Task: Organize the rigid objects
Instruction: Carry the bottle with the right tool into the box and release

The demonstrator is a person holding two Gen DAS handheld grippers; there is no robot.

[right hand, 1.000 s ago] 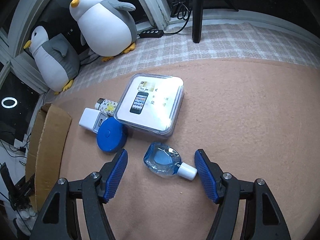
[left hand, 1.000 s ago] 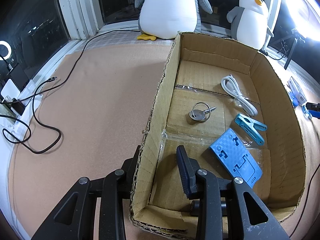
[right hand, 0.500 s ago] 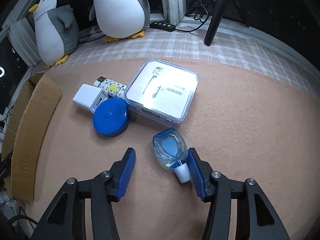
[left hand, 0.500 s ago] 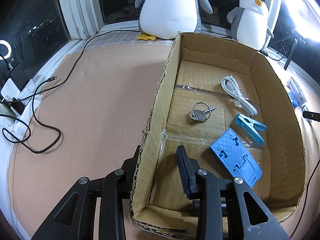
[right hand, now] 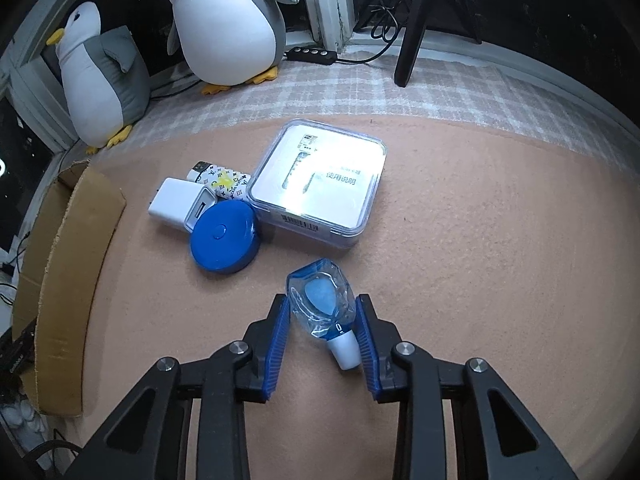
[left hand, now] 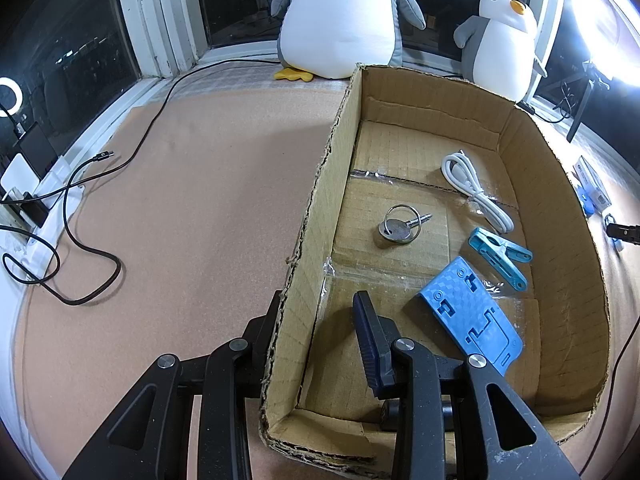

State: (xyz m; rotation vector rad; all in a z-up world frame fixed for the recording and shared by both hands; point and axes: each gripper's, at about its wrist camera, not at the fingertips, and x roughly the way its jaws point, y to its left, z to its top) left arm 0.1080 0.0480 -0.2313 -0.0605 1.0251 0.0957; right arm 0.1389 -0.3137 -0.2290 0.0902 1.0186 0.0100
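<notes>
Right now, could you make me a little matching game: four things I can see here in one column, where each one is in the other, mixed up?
Things:
1. small clear bottle
2. white cable
3. blue round case
4. cardboard box wall

Places:
A. straddled by the left gripper
B. on the mat beside the white charger
C. lying inside the cardboard box
D. between the fingers of the right gripper

Pairs: 1-D, 2-C, 3-B, 4-A
</notes>
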